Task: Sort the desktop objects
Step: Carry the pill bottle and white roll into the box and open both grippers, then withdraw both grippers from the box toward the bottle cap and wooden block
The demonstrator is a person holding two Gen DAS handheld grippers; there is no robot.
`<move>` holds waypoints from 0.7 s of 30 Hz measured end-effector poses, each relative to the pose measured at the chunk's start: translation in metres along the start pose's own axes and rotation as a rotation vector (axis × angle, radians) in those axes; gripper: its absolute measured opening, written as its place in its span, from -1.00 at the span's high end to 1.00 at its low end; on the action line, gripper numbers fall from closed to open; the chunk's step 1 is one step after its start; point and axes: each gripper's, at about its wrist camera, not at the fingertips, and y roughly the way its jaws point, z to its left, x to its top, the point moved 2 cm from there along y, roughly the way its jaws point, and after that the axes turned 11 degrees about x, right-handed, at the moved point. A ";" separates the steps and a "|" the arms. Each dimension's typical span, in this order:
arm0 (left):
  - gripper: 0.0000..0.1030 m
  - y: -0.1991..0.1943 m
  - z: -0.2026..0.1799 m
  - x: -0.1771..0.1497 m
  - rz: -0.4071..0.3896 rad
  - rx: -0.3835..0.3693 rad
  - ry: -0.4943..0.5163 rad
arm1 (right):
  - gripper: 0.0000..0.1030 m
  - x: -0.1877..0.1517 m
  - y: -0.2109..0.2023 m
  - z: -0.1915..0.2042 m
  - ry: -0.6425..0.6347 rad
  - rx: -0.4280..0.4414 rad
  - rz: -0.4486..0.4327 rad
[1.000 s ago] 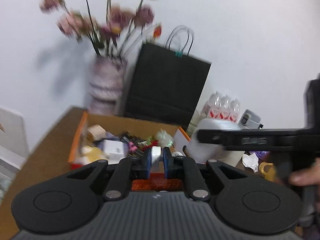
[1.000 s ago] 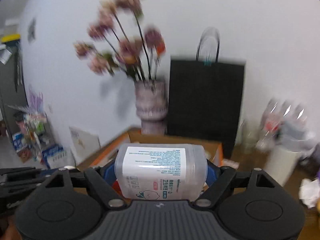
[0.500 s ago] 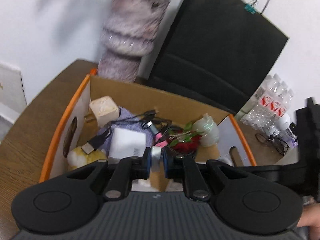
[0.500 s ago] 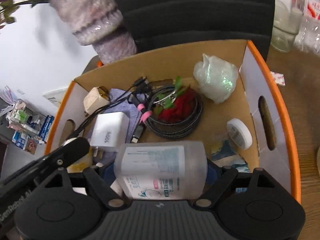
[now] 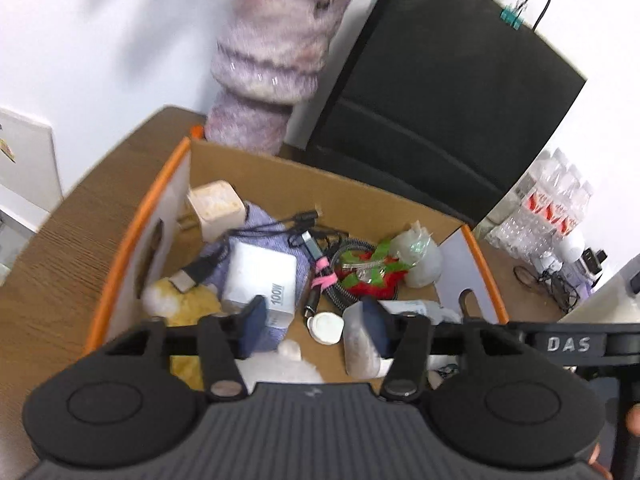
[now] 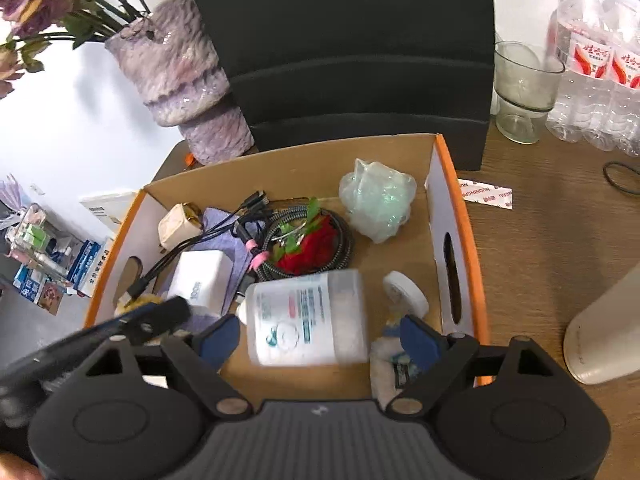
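An orange-rimmed cardboard box (image 5: 120, 264) (image 6: 464, 216) holds a white charger (image 5: 260, 276) (image 6: 200, 280), cables, a red fabric flower (image 5: 372, 280) and a plastic-wrapped lump (image 6: 376, 204). My left gripper (image 5: 316, 328) hangs over the box's near end, its jaws opening. A small white round thing (image 5: 327, 326) lies loose on the box floor between them. My right gripper (image 6: 318, 338) is open beside it. The translucent labelled bottle (image 6: 306, 320) (image 5: 360, 340) is blurred between the pads (image 6: 418, 338), clear of them.
Behind the box stand a purple vase (image 5: 272, 60) (image 6: 180, 68) and a black paper bag (image 5: 440, 100). To the right on the wooden table are a glass (image 6: 520, 88), water bottles (image 6: 592, 72), a plaster strip (image 6: 486, 194) and a white cylinder (image 6: 604, 332). A white tape roll (image 6: 404, 292) lies in the box.
Both grippers came down over the box. The left jaws opened and let go of the small white thing. The right pads came off the bottle, which drops into the box.
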 end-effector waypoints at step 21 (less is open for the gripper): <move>-1.00 -0.155 -0.007 -0.115 -0.380 0.257 0.192 | -0.90 -0.116 -0.103 0.036 -0.245 -0.107 -0.282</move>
